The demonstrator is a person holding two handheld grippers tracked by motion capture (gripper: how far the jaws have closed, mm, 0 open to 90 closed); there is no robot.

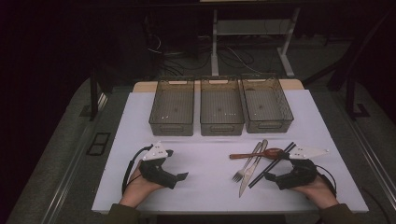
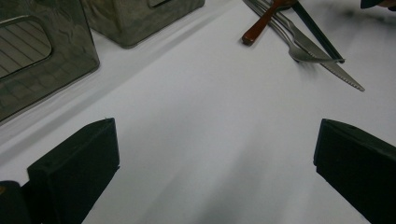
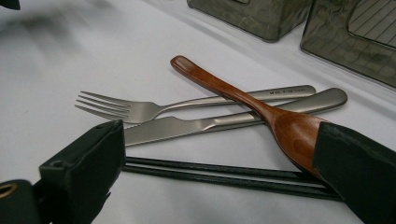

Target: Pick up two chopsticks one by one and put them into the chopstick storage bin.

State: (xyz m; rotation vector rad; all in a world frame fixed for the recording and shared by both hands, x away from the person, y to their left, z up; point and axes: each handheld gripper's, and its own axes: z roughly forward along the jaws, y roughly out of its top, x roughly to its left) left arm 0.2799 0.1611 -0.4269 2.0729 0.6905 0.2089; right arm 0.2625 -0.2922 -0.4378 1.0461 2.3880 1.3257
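1. One wooden spoon [image 3: 261, 109], one fork [image 3: 140, 109], one table knife [image 3: 187, 127] and one pair of black chopsticks [image 3: 210, 175] lie piled together on the white table [image 1: 210, 186], near its front right.
2. The spoon crosses over the fork and knife handles; the fork handle bears engraved lettering too small to read.
3. The right gripper [image 1: 273, 177] sits just beside the cutlery, jaws apart around the chopsticks and the spoon's bowl.
4. The left gripper [image 1: 180, 176] rests well apart on bare table, jaws wide.
5. Three mesh bins [image 1: 221, 112] stand side by side behind.
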